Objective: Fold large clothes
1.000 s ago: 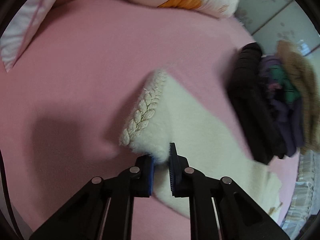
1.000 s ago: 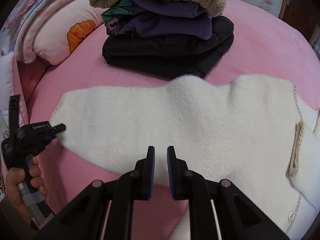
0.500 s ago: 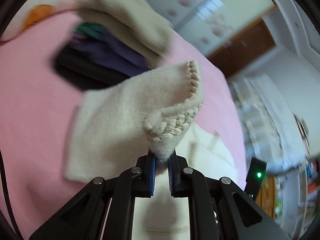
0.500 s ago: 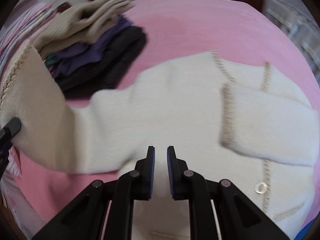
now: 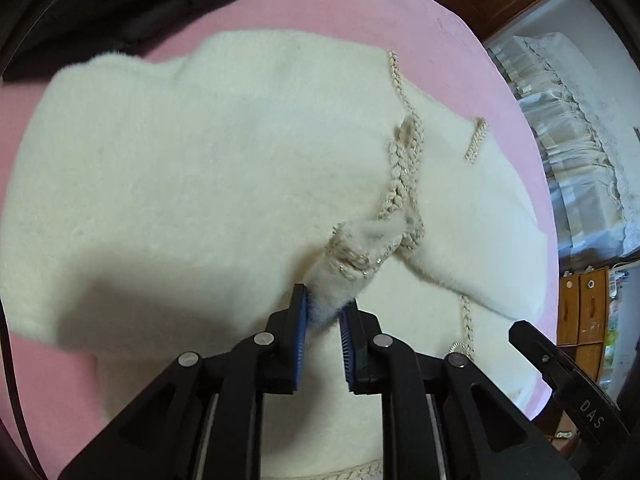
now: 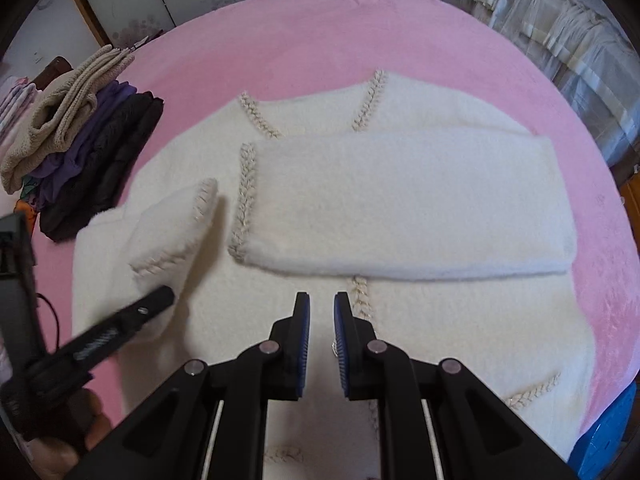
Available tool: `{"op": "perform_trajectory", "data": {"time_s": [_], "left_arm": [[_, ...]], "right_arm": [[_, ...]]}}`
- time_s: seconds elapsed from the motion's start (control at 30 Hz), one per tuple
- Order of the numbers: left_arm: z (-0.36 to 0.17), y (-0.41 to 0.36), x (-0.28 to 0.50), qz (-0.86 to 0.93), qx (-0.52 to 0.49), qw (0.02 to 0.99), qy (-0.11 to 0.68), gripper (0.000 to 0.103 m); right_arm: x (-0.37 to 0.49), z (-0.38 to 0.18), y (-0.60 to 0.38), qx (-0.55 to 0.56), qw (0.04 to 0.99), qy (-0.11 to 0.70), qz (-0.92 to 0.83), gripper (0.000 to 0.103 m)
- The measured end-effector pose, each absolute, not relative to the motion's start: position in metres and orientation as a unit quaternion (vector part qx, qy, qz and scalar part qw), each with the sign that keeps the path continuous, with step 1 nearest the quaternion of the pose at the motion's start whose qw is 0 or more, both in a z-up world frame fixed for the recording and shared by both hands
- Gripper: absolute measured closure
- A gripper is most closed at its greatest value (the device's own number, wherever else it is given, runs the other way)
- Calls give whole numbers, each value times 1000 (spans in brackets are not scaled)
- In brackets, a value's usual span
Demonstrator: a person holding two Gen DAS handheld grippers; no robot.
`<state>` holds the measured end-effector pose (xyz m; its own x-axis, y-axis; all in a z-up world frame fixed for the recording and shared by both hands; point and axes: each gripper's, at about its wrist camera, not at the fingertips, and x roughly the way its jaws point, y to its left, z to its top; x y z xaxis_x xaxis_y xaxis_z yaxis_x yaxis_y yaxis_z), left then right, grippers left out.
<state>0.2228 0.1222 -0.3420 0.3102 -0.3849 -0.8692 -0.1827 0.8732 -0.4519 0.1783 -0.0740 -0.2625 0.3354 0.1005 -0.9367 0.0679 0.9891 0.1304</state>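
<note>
A white fluffy cardigan with braided trim lies flat on the pink bed cover. Its right sleeve is folded across the chest. My left gripper holds the left sleeve's cuff over the cardigan's front. Its jaws are opening, with the cuff's fluffy tip still between the pads. In the right wrist view that cuff stands raised above the left gripper. My right gripper hovers over the cardigan's lower front. Its pads are nearly together and nothing is between them.
A pile of folded clothes, beige on purple on black, sits on the bed left of the cardigan. Lace-covered furniture stands beyond the bed's far right edge. A blue object shows at the near right corner. A hand holds the left gripper.
My left gripper carried the cuff from the bare pink cover across onto the cardigan, and its jaw gap widened. My right gripper swung right, from the left sleeve to the cardigan's front.
</note>
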Motion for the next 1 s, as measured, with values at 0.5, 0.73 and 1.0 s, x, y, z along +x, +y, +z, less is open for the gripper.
{"op": "perform_trajectory", "data": {"time_s": [0.5,0.73,1.0], "left_arm": [[-303,232,141,76,-242,785,565,39],[-346,287,122,138,-267,757,581,39],[-357,281,140,109,-256,764,583,39]], "right_arm": [[203,-271,-27,123,785,590,144,70],[225,-316,-5,131,749,633,144,70],[244,-344,4,153,737,646,126,68]]}}
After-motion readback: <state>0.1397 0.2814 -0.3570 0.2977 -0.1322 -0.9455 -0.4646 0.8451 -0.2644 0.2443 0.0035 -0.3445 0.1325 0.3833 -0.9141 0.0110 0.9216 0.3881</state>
